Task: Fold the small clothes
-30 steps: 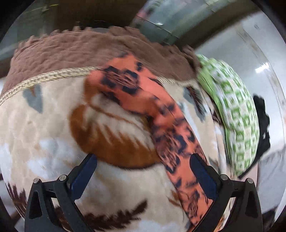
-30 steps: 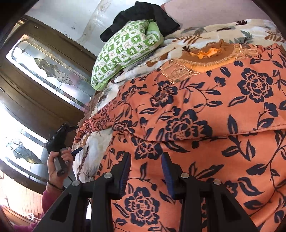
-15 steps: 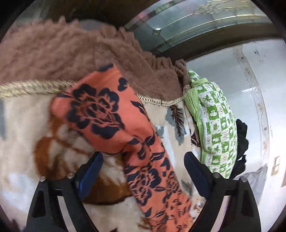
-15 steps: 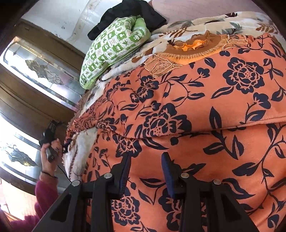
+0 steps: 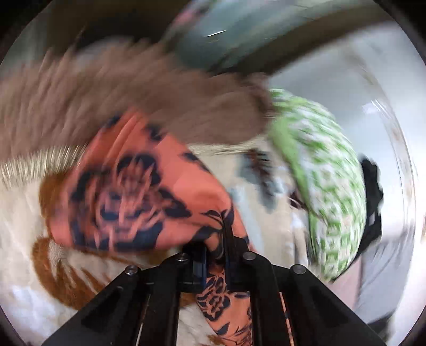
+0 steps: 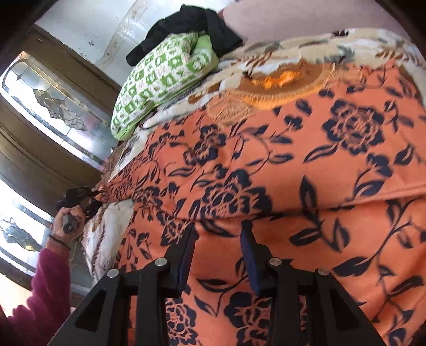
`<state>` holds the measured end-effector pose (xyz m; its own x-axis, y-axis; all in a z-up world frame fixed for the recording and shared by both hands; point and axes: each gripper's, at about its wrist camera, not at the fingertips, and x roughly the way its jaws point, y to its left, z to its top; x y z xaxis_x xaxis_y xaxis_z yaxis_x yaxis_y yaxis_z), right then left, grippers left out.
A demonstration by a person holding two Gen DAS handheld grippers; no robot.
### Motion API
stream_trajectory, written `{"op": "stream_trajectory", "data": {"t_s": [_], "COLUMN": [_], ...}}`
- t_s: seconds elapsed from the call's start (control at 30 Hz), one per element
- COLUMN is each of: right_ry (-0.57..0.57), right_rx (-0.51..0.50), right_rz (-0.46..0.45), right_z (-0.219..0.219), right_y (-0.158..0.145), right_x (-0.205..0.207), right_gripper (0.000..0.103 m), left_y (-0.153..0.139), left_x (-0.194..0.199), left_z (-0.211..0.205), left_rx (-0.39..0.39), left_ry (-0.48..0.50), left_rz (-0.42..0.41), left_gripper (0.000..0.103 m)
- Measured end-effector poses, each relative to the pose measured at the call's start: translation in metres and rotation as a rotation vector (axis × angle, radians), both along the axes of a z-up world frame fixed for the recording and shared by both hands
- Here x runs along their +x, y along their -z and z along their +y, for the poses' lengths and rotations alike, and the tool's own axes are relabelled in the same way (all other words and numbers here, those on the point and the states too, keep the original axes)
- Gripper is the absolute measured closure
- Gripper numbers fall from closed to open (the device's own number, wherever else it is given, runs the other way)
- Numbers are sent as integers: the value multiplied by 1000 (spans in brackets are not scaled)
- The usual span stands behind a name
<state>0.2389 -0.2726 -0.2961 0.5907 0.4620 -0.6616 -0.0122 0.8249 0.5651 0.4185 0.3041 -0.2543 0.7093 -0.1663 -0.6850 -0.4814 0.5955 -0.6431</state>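
An orange garment with dark blue flowers (image 6: 266, 173) lies spread over a bed. In the left wrist view its narrow end (image 5: 127, 191) bunches up, and my left gripper (image 5: 215, 252) is shut on that fabric, which is pinched between the pads. The picture is blurred by motion. In the right wrist view the same left gripper (image 6: 91, 195) sits far left at the garment's tip, held by a hand (image 6: 68, 218). My right gripper (image 6: 218, 239) hovers over the garment's broad middle, jaws partly apart with flat cloth showing between them and no grip visible.
A cream and brown fleece blanket (image 5: 40, 266) with a brown border (image 5: 106, 93) covers the bed. A green checked pillow (image 6: 159, 79) and black clothing (image 6: 186, 24) lie at the far end. Glass-panelled wooden doors (image 6: 53, 101) stand at the left. A maroon sleeve (image 6: 45, 279) is nearby.
The left jaws, wide apart before, have closed on the garment's narrow end, and that gripper has moved and risen a little. The right gripper has hardly moved.
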Motion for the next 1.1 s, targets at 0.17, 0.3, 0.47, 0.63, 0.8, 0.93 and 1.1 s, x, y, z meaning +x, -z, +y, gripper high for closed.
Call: {"op": "stream_trajectory", "data": {"t_s": [0.17, 0.3, 0.47, 0.63, 0.8, 0.93, 1.1], "right_ry": [141, 326, 525, 662, 697, 635, 478], "right_rx": [11, 61, 145, 239, 292, 259, 104], "right_rz": [-34, -51, -69, -106, -134, -144, -131], "right_z": [-32, -85, -154, -209, -227, -221, -173], "right_y": [-10, -16, -20, -26, -32, -40, -49], "right_x": [-2, -7, -27, -48, -61, -54, -34], "right_gripper": [65, 65, 65, 65, 33, 33, 33], "left_y": [-86, -133, -131, -80, -81, -106, -72], "left_x": [5, -5, -35, -66, -102, -111, -95], "left_z": [-104, -233, -399, -535, -549, -492, -415], "left_rx": [260, 444, 544, 558, 547, 627, 747], "left_ry": [252, 494, 787, 1084, 1141, 923, 648], "left_rz": [-102, -170, -189, -79, -97, -234, -101], "left_gripper": [94, 94, 94, 87, 56, 26, 26]}}
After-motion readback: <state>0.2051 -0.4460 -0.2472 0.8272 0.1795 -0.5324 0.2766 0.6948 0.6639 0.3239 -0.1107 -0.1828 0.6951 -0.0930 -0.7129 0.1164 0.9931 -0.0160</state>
